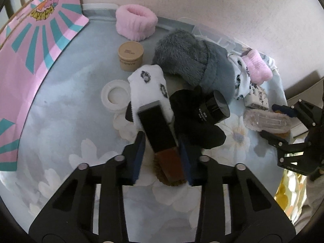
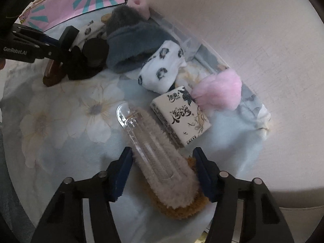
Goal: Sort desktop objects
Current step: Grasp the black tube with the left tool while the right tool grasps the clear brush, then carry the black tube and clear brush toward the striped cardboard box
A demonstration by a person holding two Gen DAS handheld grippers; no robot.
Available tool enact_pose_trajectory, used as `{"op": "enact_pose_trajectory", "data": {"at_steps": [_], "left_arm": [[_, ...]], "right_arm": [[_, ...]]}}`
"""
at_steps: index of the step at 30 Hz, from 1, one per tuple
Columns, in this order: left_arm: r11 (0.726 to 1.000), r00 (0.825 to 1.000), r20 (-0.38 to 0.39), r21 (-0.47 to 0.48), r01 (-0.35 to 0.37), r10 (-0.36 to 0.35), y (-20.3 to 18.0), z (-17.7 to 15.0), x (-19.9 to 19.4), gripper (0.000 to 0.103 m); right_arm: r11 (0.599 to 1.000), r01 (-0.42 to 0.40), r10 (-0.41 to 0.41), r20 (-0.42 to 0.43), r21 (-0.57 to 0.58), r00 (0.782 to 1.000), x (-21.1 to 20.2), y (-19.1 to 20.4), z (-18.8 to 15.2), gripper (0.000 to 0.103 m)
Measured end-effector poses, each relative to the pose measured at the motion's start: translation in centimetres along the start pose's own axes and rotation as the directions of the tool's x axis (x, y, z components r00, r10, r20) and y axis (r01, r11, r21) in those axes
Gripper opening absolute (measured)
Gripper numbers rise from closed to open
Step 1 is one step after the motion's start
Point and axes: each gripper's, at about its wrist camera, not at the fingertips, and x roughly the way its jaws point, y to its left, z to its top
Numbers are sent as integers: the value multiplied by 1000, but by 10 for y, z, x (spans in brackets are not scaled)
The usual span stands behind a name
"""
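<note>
Both grippers are sitting low over the floral cloth [image 2: 60,111], each one straddling a brush.

Left gripper [image 1: 162,151] is wrapping around a long black bar with a brown end [image 1: 160,139], looks like a brush lying bristles down, since there's tan fuzz poking out under it. The blue pads [image 1: 139,156] are sitting right against its sides, so I'm calling that a grip. The far end of that bar is resting on a white sock with dark spots [image 1: 149,89], and a black cloth [image 1: 194,125] is bunching up just to its right with a black jar [image 1: 214,109] tipped over on it.

Right gripper [image 2: 164,174] is reaching around a clear-handled brush with pale bristles [image 2: 160,158], which is lying on top of a tan brush. Its pads look like they're touching the bristle edges, but whether they're actually squeezing I can't tell.

Other stuff hanging around: a tissue pack [image 2: 182,119] just beside that clear brush, a second spotted sock [image 2: 162,68] and a pink fluffy band [image 2: 218,91] behind it, a grey furry slipper [image 1: 190,60] in the middle, a tan jar [image 1: 130,55], a white lid [image 1: 116,96], another pink band [image 1: 135,22] at the back, and a pink-and-teal box [image 1: 36,46] along the left edge.
</note>
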Motion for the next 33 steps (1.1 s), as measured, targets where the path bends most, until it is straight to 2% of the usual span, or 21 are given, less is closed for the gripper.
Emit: {"op": "enact_pose_trajectory", "data": {"at_steps": [3,10,17,21,24,33], "left_arm": [[1000,1000,-7,-9,15,-15,2,-2,-4,24],[999,999,-7,-4,52,-53,3,-8,-19,19],[997,997,22,4,76,-76,17,8,-44,18],[996,995,36,13,91,-92,24,8,-59,18],[995,993,50,20,102,-103,22,8,-66,18],[991,988,97,82,109,-117,24,23,-105,18]], "right_arm": [[1000,2,-2,9,3,1000,-5,3,-4,45],[996,-43,42,11,81,999,-18,4,-19,33],[983,-91,87,33,159,996,-40,9,-32,28],[979,-93,86,46,183,995,-54,-19,-14,27],[978,-86,76,62,191,995,-71,-14,-14,27],[969,-106,84,106,222,991,-97,-19,25,26]]}}
